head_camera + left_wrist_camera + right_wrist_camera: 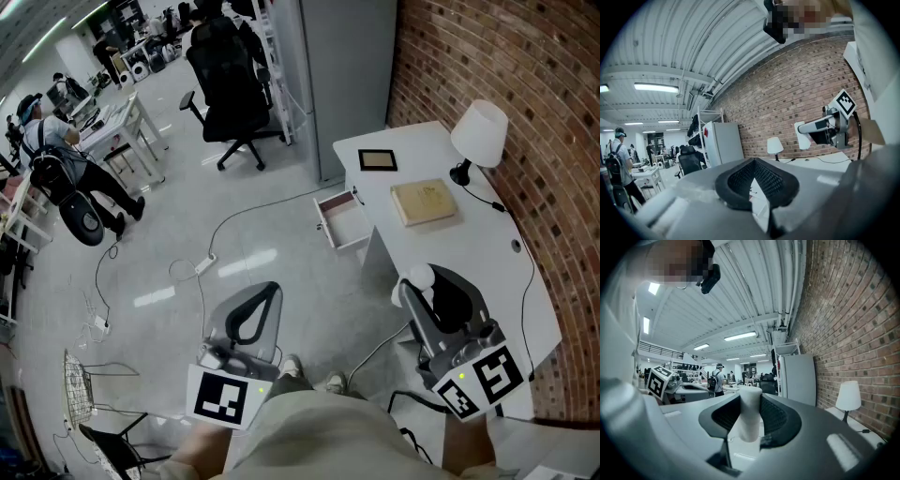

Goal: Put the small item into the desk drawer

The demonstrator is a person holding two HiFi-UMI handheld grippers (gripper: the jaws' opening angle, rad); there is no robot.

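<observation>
Brick wall point(525, 84), red, runs down your right side, and the long white desk point(469, 253) sits against it. The desk's near end is cut off behind your right gripper point(419, 279). The white desk drawer point(342, 223) hangs open off the desk's left edge, well ahead of both tools. From the head view its inside looks bare, though the back part is tucked under the desktop. The white-shaded table lamp point(480, 131) stands at the far corner.

Your left gripper point(272, 287) is out over the floor with its jaws closed tip to tip, nothing between them.

The right one is clamped on the small white cylinder point(749, 420), held up over the desk's near part. From the head camera you only catch its rounded end; the rest is buried in the jaws.
</observation>
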